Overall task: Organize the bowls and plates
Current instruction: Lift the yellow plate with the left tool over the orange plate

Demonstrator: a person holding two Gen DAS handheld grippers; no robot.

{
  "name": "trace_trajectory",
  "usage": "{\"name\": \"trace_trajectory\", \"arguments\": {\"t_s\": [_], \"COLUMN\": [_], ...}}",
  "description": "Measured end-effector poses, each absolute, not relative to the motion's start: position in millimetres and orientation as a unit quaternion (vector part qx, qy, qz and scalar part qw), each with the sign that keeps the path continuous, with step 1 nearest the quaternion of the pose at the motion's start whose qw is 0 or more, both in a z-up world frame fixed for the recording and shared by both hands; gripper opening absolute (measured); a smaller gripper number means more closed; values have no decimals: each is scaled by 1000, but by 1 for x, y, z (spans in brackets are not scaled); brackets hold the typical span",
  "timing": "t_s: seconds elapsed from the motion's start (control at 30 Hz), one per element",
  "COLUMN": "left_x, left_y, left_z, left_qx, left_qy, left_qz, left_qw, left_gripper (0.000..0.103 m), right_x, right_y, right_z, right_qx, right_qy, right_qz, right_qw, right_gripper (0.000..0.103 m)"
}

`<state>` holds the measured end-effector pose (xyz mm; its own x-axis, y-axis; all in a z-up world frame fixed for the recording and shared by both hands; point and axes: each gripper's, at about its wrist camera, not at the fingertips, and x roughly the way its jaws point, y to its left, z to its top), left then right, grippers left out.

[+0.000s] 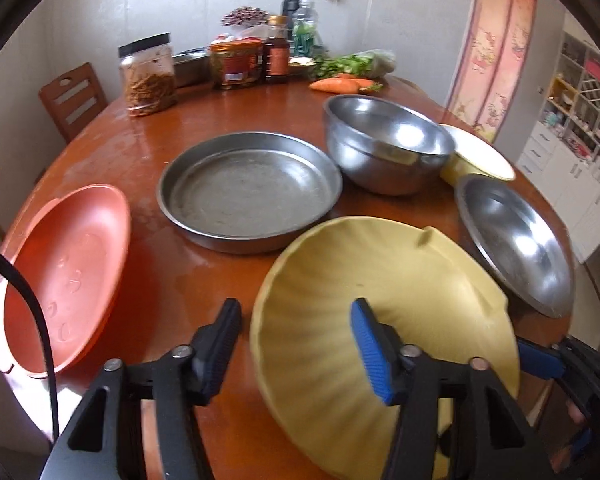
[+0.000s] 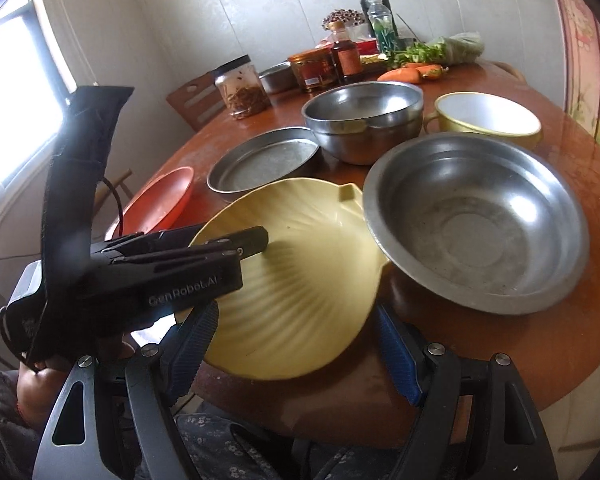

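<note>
1. The table (image 1: 204, 120) carries the dishes at its near end and jars and vegetables at the far end.
2. A flat steel pan (image 1: 250, 190) lies mid-table, with a deep steel bowl (image 1: 388, 144) just right of it and a shallow steel bowl (image 2: 476, 220) nearer the right edge.
3. An orange plate (image 1: 66, 276) sits at the left edge.
4. The yellow dish (image 2: 300, 284) lies at the near edge between both claws, its notched rim tucked under the shallow steel bowl.
5. The left claw (image 1: 296, 348) straddles the dish's left rim, one finger inside, one outside; the jaws are partly spread, and whether the pads press yet I cannot tell.
6. The right claw (image 2: 296, 348) hangs spread at the dish's near rim, holding nothing.
7. My judgement: the left claw is the better placed to take the dish.
</note>
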<state>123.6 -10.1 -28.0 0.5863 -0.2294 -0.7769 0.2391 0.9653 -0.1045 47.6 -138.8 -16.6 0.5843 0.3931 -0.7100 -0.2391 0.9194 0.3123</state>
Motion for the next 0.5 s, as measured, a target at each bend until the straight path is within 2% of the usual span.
{"name": "trace_trajectory", "arguments": {"t_s": [0.5], "left_x": [103], "left_y": [22], "left_z": [-8], "left_qx": [-9], "left_qy": [414], "left_qz": [-107], "left_qw": [904], "left_gripper": [53], "right_x": [45], "right_y": [-104], "right_z": [-2], "right_qx": [36], "right_qy": [392], "right_qz": [202], "right_qw": [897], "right_gripper": [80]}}
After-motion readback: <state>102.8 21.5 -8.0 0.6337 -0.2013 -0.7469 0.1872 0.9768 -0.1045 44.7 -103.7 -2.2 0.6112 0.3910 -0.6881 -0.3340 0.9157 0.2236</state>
